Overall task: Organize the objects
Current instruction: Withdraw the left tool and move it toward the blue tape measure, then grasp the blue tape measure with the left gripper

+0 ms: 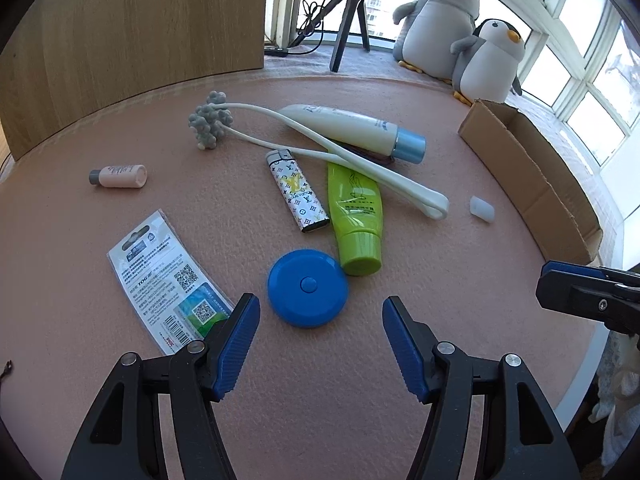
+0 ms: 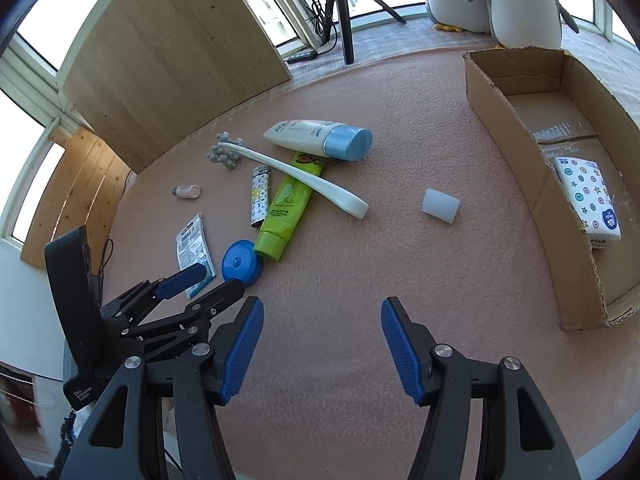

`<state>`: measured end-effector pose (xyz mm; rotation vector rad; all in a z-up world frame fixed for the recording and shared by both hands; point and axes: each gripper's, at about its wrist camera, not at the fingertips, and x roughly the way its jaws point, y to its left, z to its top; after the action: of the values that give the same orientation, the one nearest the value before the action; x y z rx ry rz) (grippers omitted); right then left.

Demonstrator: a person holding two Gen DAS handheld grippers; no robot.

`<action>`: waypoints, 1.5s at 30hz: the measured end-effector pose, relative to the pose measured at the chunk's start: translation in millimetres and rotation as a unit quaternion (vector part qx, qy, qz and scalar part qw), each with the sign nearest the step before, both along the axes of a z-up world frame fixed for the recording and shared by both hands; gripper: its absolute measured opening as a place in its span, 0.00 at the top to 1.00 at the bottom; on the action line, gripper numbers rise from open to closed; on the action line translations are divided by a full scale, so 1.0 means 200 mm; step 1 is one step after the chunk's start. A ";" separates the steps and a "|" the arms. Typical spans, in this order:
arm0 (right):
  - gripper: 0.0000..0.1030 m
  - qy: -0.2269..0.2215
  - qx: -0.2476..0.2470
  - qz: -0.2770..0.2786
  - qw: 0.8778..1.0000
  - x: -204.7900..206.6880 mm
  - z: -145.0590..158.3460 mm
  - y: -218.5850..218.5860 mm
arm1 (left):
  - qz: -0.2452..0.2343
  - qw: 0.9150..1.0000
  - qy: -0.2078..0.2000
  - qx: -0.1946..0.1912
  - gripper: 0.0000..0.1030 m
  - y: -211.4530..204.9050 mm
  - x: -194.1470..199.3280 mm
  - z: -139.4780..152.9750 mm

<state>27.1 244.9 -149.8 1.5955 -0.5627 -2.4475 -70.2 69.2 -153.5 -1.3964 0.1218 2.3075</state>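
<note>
**Both grippers wide open above a scatter of toiletries beside the box**

On the pink felt table (image 2: 360,280), the green tube (image 1: 356,216) lies with its long axis running away from the left wrist camera, cap toward the gripper and crimped end tucked under the white massager (image 1: 344,160). The massager's forked handle runs diagonally, its grey knobbed head at the far left and its looped end toward the cardboard box (image 2: 516,168). It crosses over both the green tube and the cream tube (image 1: 352,126); the cream tube lies across the far side, its blue cap toward the box. The patterned lighter (image 1: 298,192) lies just beside the green tube, roughly parallel, metal top at the far end.

The left gripper (image 1: 320,344) is spread wide and holds nothing; the blue tape measure (image 1: 307,288) sits just ahead of its fingertips, touching the green tube's cap. The left finger overlaps the corner of a flat printed packet (image 1: 168,276) in the view; whether it touches, I cannot tell.

The right gripper (image 2: 322,348) is likewise spread wide and empty, over bare felt. A small white cap (image 2: 440,205) lies ahead of it, apart from the pile. A tissue pack (image 2: 588,200) rests inside the box. A small pink bottle (image 1: 119,176) lies alone at the left. Two plush penguins (image 1: 460,28) and a tripod (image 1: 352,12) stand beyond the table.
</note>
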 end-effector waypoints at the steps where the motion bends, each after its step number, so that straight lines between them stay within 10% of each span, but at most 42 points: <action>1: 0.44 -0.001 0.000 -0.003 1.000 0.00 0.00 0.01 | -0.002 1.000 0.000 -0.001 0.35 0.00 -0.01 0.00; 25: 0.44 -0.009 0.012 -0.004 1.000 -0.01 -0.02 0.05 | 0.007 0.998 0.015 -0.064 0.48 0.09 -0.07 -0.14; 45: 0.44 0.042 0.082 -0.023 0.995 0.21 0.15 0.27 | 0.067 0.998 0.016 -0.011 0.48 -0.02 -0.01 0.04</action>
<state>68.9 299.1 -120.3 1.5437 -0.3975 -2.6418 -72.3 64.9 -145.3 -1.4182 0.0649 2.4455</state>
